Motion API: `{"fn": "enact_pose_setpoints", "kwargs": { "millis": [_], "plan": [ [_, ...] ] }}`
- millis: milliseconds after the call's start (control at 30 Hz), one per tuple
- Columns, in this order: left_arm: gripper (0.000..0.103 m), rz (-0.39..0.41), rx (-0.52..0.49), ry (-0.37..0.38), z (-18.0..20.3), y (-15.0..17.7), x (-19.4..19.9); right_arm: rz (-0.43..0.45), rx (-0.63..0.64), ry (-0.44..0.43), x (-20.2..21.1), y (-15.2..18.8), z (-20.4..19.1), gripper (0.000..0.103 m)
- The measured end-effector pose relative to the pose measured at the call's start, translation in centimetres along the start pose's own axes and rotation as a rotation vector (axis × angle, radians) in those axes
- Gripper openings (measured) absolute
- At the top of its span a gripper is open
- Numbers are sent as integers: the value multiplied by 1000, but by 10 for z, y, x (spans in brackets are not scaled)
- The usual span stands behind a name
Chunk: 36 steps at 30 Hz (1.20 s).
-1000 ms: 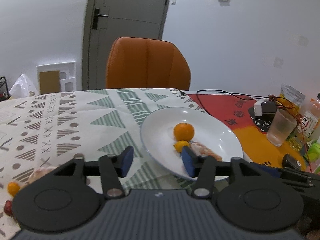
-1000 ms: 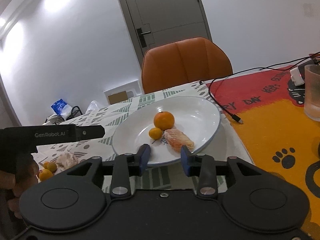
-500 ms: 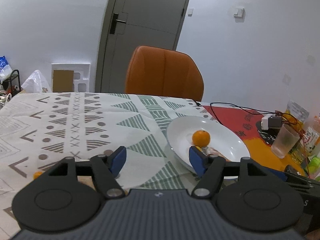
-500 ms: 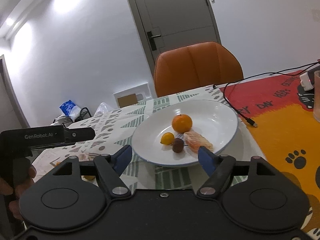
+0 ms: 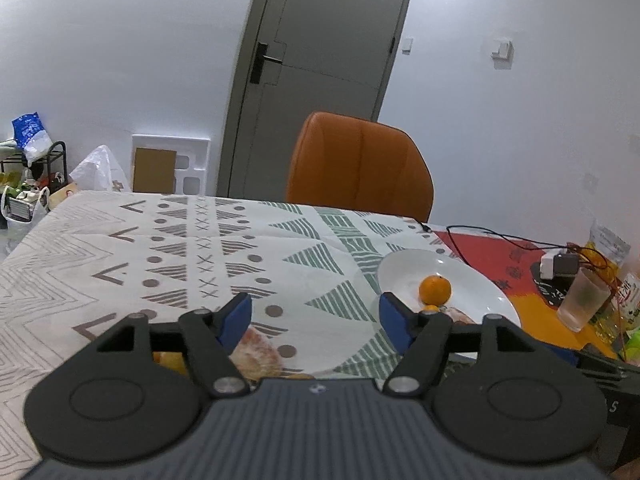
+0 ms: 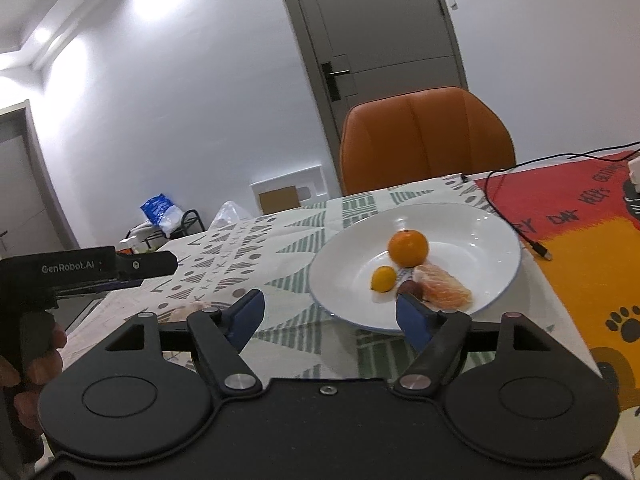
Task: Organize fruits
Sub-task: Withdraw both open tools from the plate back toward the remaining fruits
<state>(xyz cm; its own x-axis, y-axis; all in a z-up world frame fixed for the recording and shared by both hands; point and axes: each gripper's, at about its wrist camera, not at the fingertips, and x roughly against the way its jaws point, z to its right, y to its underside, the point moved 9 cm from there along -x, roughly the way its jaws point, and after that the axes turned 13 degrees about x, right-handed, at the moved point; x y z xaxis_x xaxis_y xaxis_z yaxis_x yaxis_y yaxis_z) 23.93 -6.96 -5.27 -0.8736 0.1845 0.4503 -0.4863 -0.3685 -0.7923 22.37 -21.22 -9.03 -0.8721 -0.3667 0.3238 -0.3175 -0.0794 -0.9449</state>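
On the white plate (image 6: 494, 236) I am gathering the fruit: orange (image 6: 408, 247), small yellow fruit (image 6: 383, 279), dark fruit, peeled segments. A second ago that dark one was absent. My right gripper (image 6: 328, 314) is standing apart and empty; my left gripper (image 5: 316, 320) is opening, empty, swinging toward loose fruit on the counter (image 5: 120, 248)

Orange chair (image 5: 360, 164) at the patterned tablecloth's (image 5: 200, 248) far edge | grey door (image 5: 320, 60) behind chair | black cable (image 6: 516, 208) right of chair | plastic cup (image 5: 582, 300) farther right | blue bag (image 5: 30, 134) far left
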Motion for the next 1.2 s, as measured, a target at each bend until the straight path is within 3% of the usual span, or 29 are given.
{"fn": "enact_pose_setpoints", "kwargs": {
  "millis": [100,433,600,967,1200],
  "plan": [
    [81,27,5,-9,-6,-4,7,0,9,-10,-1,-1,-5,73],
    [81,46,30,-55,-33,-11,18,-15,24,-46,-11,0,-20,75],
    [88,44,84,-83,-54,-10,21,-15,28,-64,-15,0,-29,93],
    [89,28,111,-151,-88,-1,23,-66,89,-137,-33,6,-63,103],
    [86,0,119,-150,-98,10,20,-106,98,-153,-45,13,-74,102]
  ]
}}
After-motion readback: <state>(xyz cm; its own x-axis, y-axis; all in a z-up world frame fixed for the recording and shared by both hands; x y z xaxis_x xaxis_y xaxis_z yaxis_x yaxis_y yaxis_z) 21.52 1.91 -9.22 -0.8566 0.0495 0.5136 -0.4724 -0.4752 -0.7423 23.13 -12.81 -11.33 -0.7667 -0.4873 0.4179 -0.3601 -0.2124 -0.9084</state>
